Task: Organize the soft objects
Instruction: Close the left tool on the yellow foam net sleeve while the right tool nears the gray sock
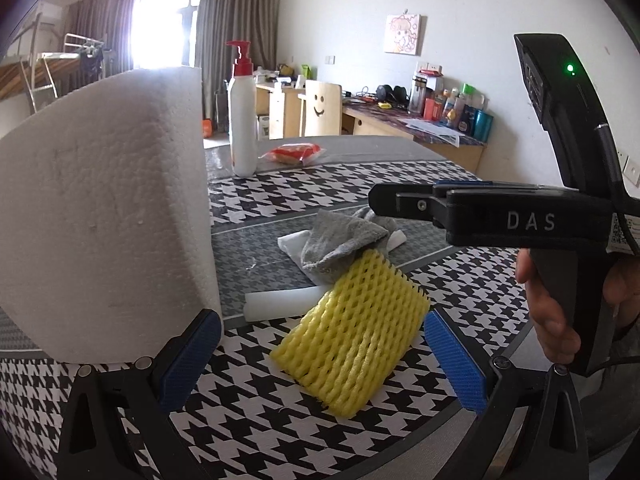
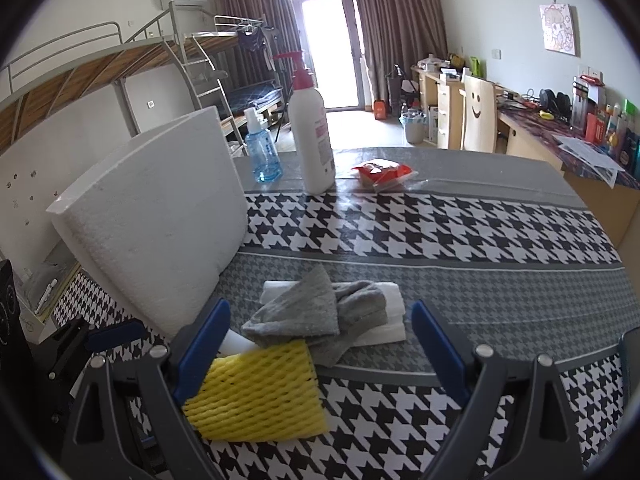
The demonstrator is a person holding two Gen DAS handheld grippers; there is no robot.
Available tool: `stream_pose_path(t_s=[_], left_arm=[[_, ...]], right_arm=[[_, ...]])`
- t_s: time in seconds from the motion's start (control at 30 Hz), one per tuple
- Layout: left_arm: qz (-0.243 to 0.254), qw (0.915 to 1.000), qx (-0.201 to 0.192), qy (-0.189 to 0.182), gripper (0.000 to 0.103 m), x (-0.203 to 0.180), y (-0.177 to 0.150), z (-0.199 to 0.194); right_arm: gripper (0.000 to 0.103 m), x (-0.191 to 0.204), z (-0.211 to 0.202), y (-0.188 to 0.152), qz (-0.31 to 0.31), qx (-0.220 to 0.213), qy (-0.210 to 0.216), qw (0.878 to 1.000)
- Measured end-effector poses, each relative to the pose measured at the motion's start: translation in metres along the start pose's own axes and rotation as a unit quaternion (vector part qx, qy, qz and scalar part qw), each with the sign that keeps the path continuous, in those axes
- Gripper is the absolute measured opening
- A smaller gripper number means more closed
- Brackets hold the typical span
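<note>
A yellow foam net sleeve (image 1: 352, 332) (image 2: 256, 392) lies flat on the houndstooth tablecloth. A crumpled grey cloth (image 1: 340, 240) (image 2: 316, 312) overlaps its far end and rests on a folded white sheet (image 2: 394, 320). A white foam tube (image 1: 280, 304) pokes out from under the net. My left gripper (image 1: 324, 360) is open, its blue pads either side of the net's near end without touching it. My right gripper (image 2: 322, 350) is open just above the cloth and net, holding nothing. In the left wrist view it (image 1: 376, 200) hovers over the grey cloth, held by a hand.
A big white polystyrene block (image 1: 100, 208) (image 2: 160, 216) stands on the table's left. Farther back are a white pump bottle (image 1: 242, 120) (image 2: 312, 136), a blue spray bottle (image 2: 262, 152) and a red snack packet (image 1: 290, 152) (image 2: 382, 172). Desks and a chair stand beyond the table (image 2: 480, 224).
</note>
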State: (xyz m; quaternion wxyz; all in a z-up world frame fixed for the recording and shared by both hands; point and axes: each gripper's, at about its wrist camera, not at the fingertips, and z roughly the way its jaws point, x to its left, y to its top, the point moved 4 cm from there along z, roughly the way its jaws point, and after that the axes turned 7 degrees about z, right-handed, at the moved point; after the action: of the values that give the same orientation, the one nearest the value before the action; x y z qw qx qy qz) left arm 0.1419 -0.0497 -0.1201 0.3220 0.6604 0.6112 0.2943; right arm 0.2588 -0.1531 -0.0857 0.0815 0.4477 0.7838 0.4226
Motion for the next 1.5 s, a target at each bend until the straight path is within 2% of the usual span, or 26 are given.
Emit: stream_pose_path(t_s=[0.13, 0.3, 0.43, 0.5, 0.57, 0.67, 0.73, 0.83, 0.97, 1.23, 1.5], left_arm=[[0.007, 0.9999, 0.01, -0.005, 0.099, -0.002, -0.001, 0.006], [0.014, 0.999, 0.036, -0.022, 0.082, -0.005, -0.003, 0.019], [0.025, 0.998, 0.054, -0.021, 0.079, -0.006, -0.008, 0.028], [0.03, 0.9973, 0.066, -0.015, 0.071, -0.006, -0.011, 0.033], [0.03, 0.9965, 0.076, -0.02, 0.068, -0.006, -0.013, 0.037], [0.032, 0.9964, 0.077, -0.017, 0.066, -0.007, -0.015, 0.037], [0.03, 0.9963, 0.078, -0.018, 0.062, -0.006, -0.015, 0.037], [0.038, 0.996, 0.075, -0.028, 0.047, -0.009, -0.016, 0.035], [0.038, 0.995, 0.075, -0.054, 0.023, -0.014, -0.016, 0.033], [0.047, 0.9954, 0.053, -0.064, 0.021, -0.015, -0.016, 0.014], [0.035, 0.9956, 0.048, -0.072, 0.021, -0.005, -0.021, -0.002]], right_arm=[[0.094, -0.001, -0.001, 0.002, 0.003, -0.001, 0.0, 1.0], [0.094, -0.001, 0.002, 0.0, -0.001, 0.005, -0.003, 1.0], [0.094, -0.002, 0.005, 0.0, 0.002, 0.009, -0.008, 1.0], [0.094, -0.003, 0.006, 0.0, 0.002, 0.009, -0.009, 1.0], [0.094, -0.004, 0.006, 0.0, 0.002, 0.01, -0.009, 1.0], [0.094, -0.005, 0.007, 0.0, 0.001, 0.012, -0.01, 1.0], [0.094, -0.004, 0.009, 0.0, 0.002, 0.014, -0.009, 1.0], [0.094, -0.002, 0.011, -0.001, 0.0, 0.017, -0.01, 1.0], [0.094, -0.001, 0.013, -0.001, -0.002, 0.019, -0.008, 1.0], [0.094, 0.003, 0.014, -0.003, -0.005, 0.022, -0.007, 1.0], [0.094, 0.013, 0.021, -0.002, -0.016, 0.027, -0.004, 0.999]])
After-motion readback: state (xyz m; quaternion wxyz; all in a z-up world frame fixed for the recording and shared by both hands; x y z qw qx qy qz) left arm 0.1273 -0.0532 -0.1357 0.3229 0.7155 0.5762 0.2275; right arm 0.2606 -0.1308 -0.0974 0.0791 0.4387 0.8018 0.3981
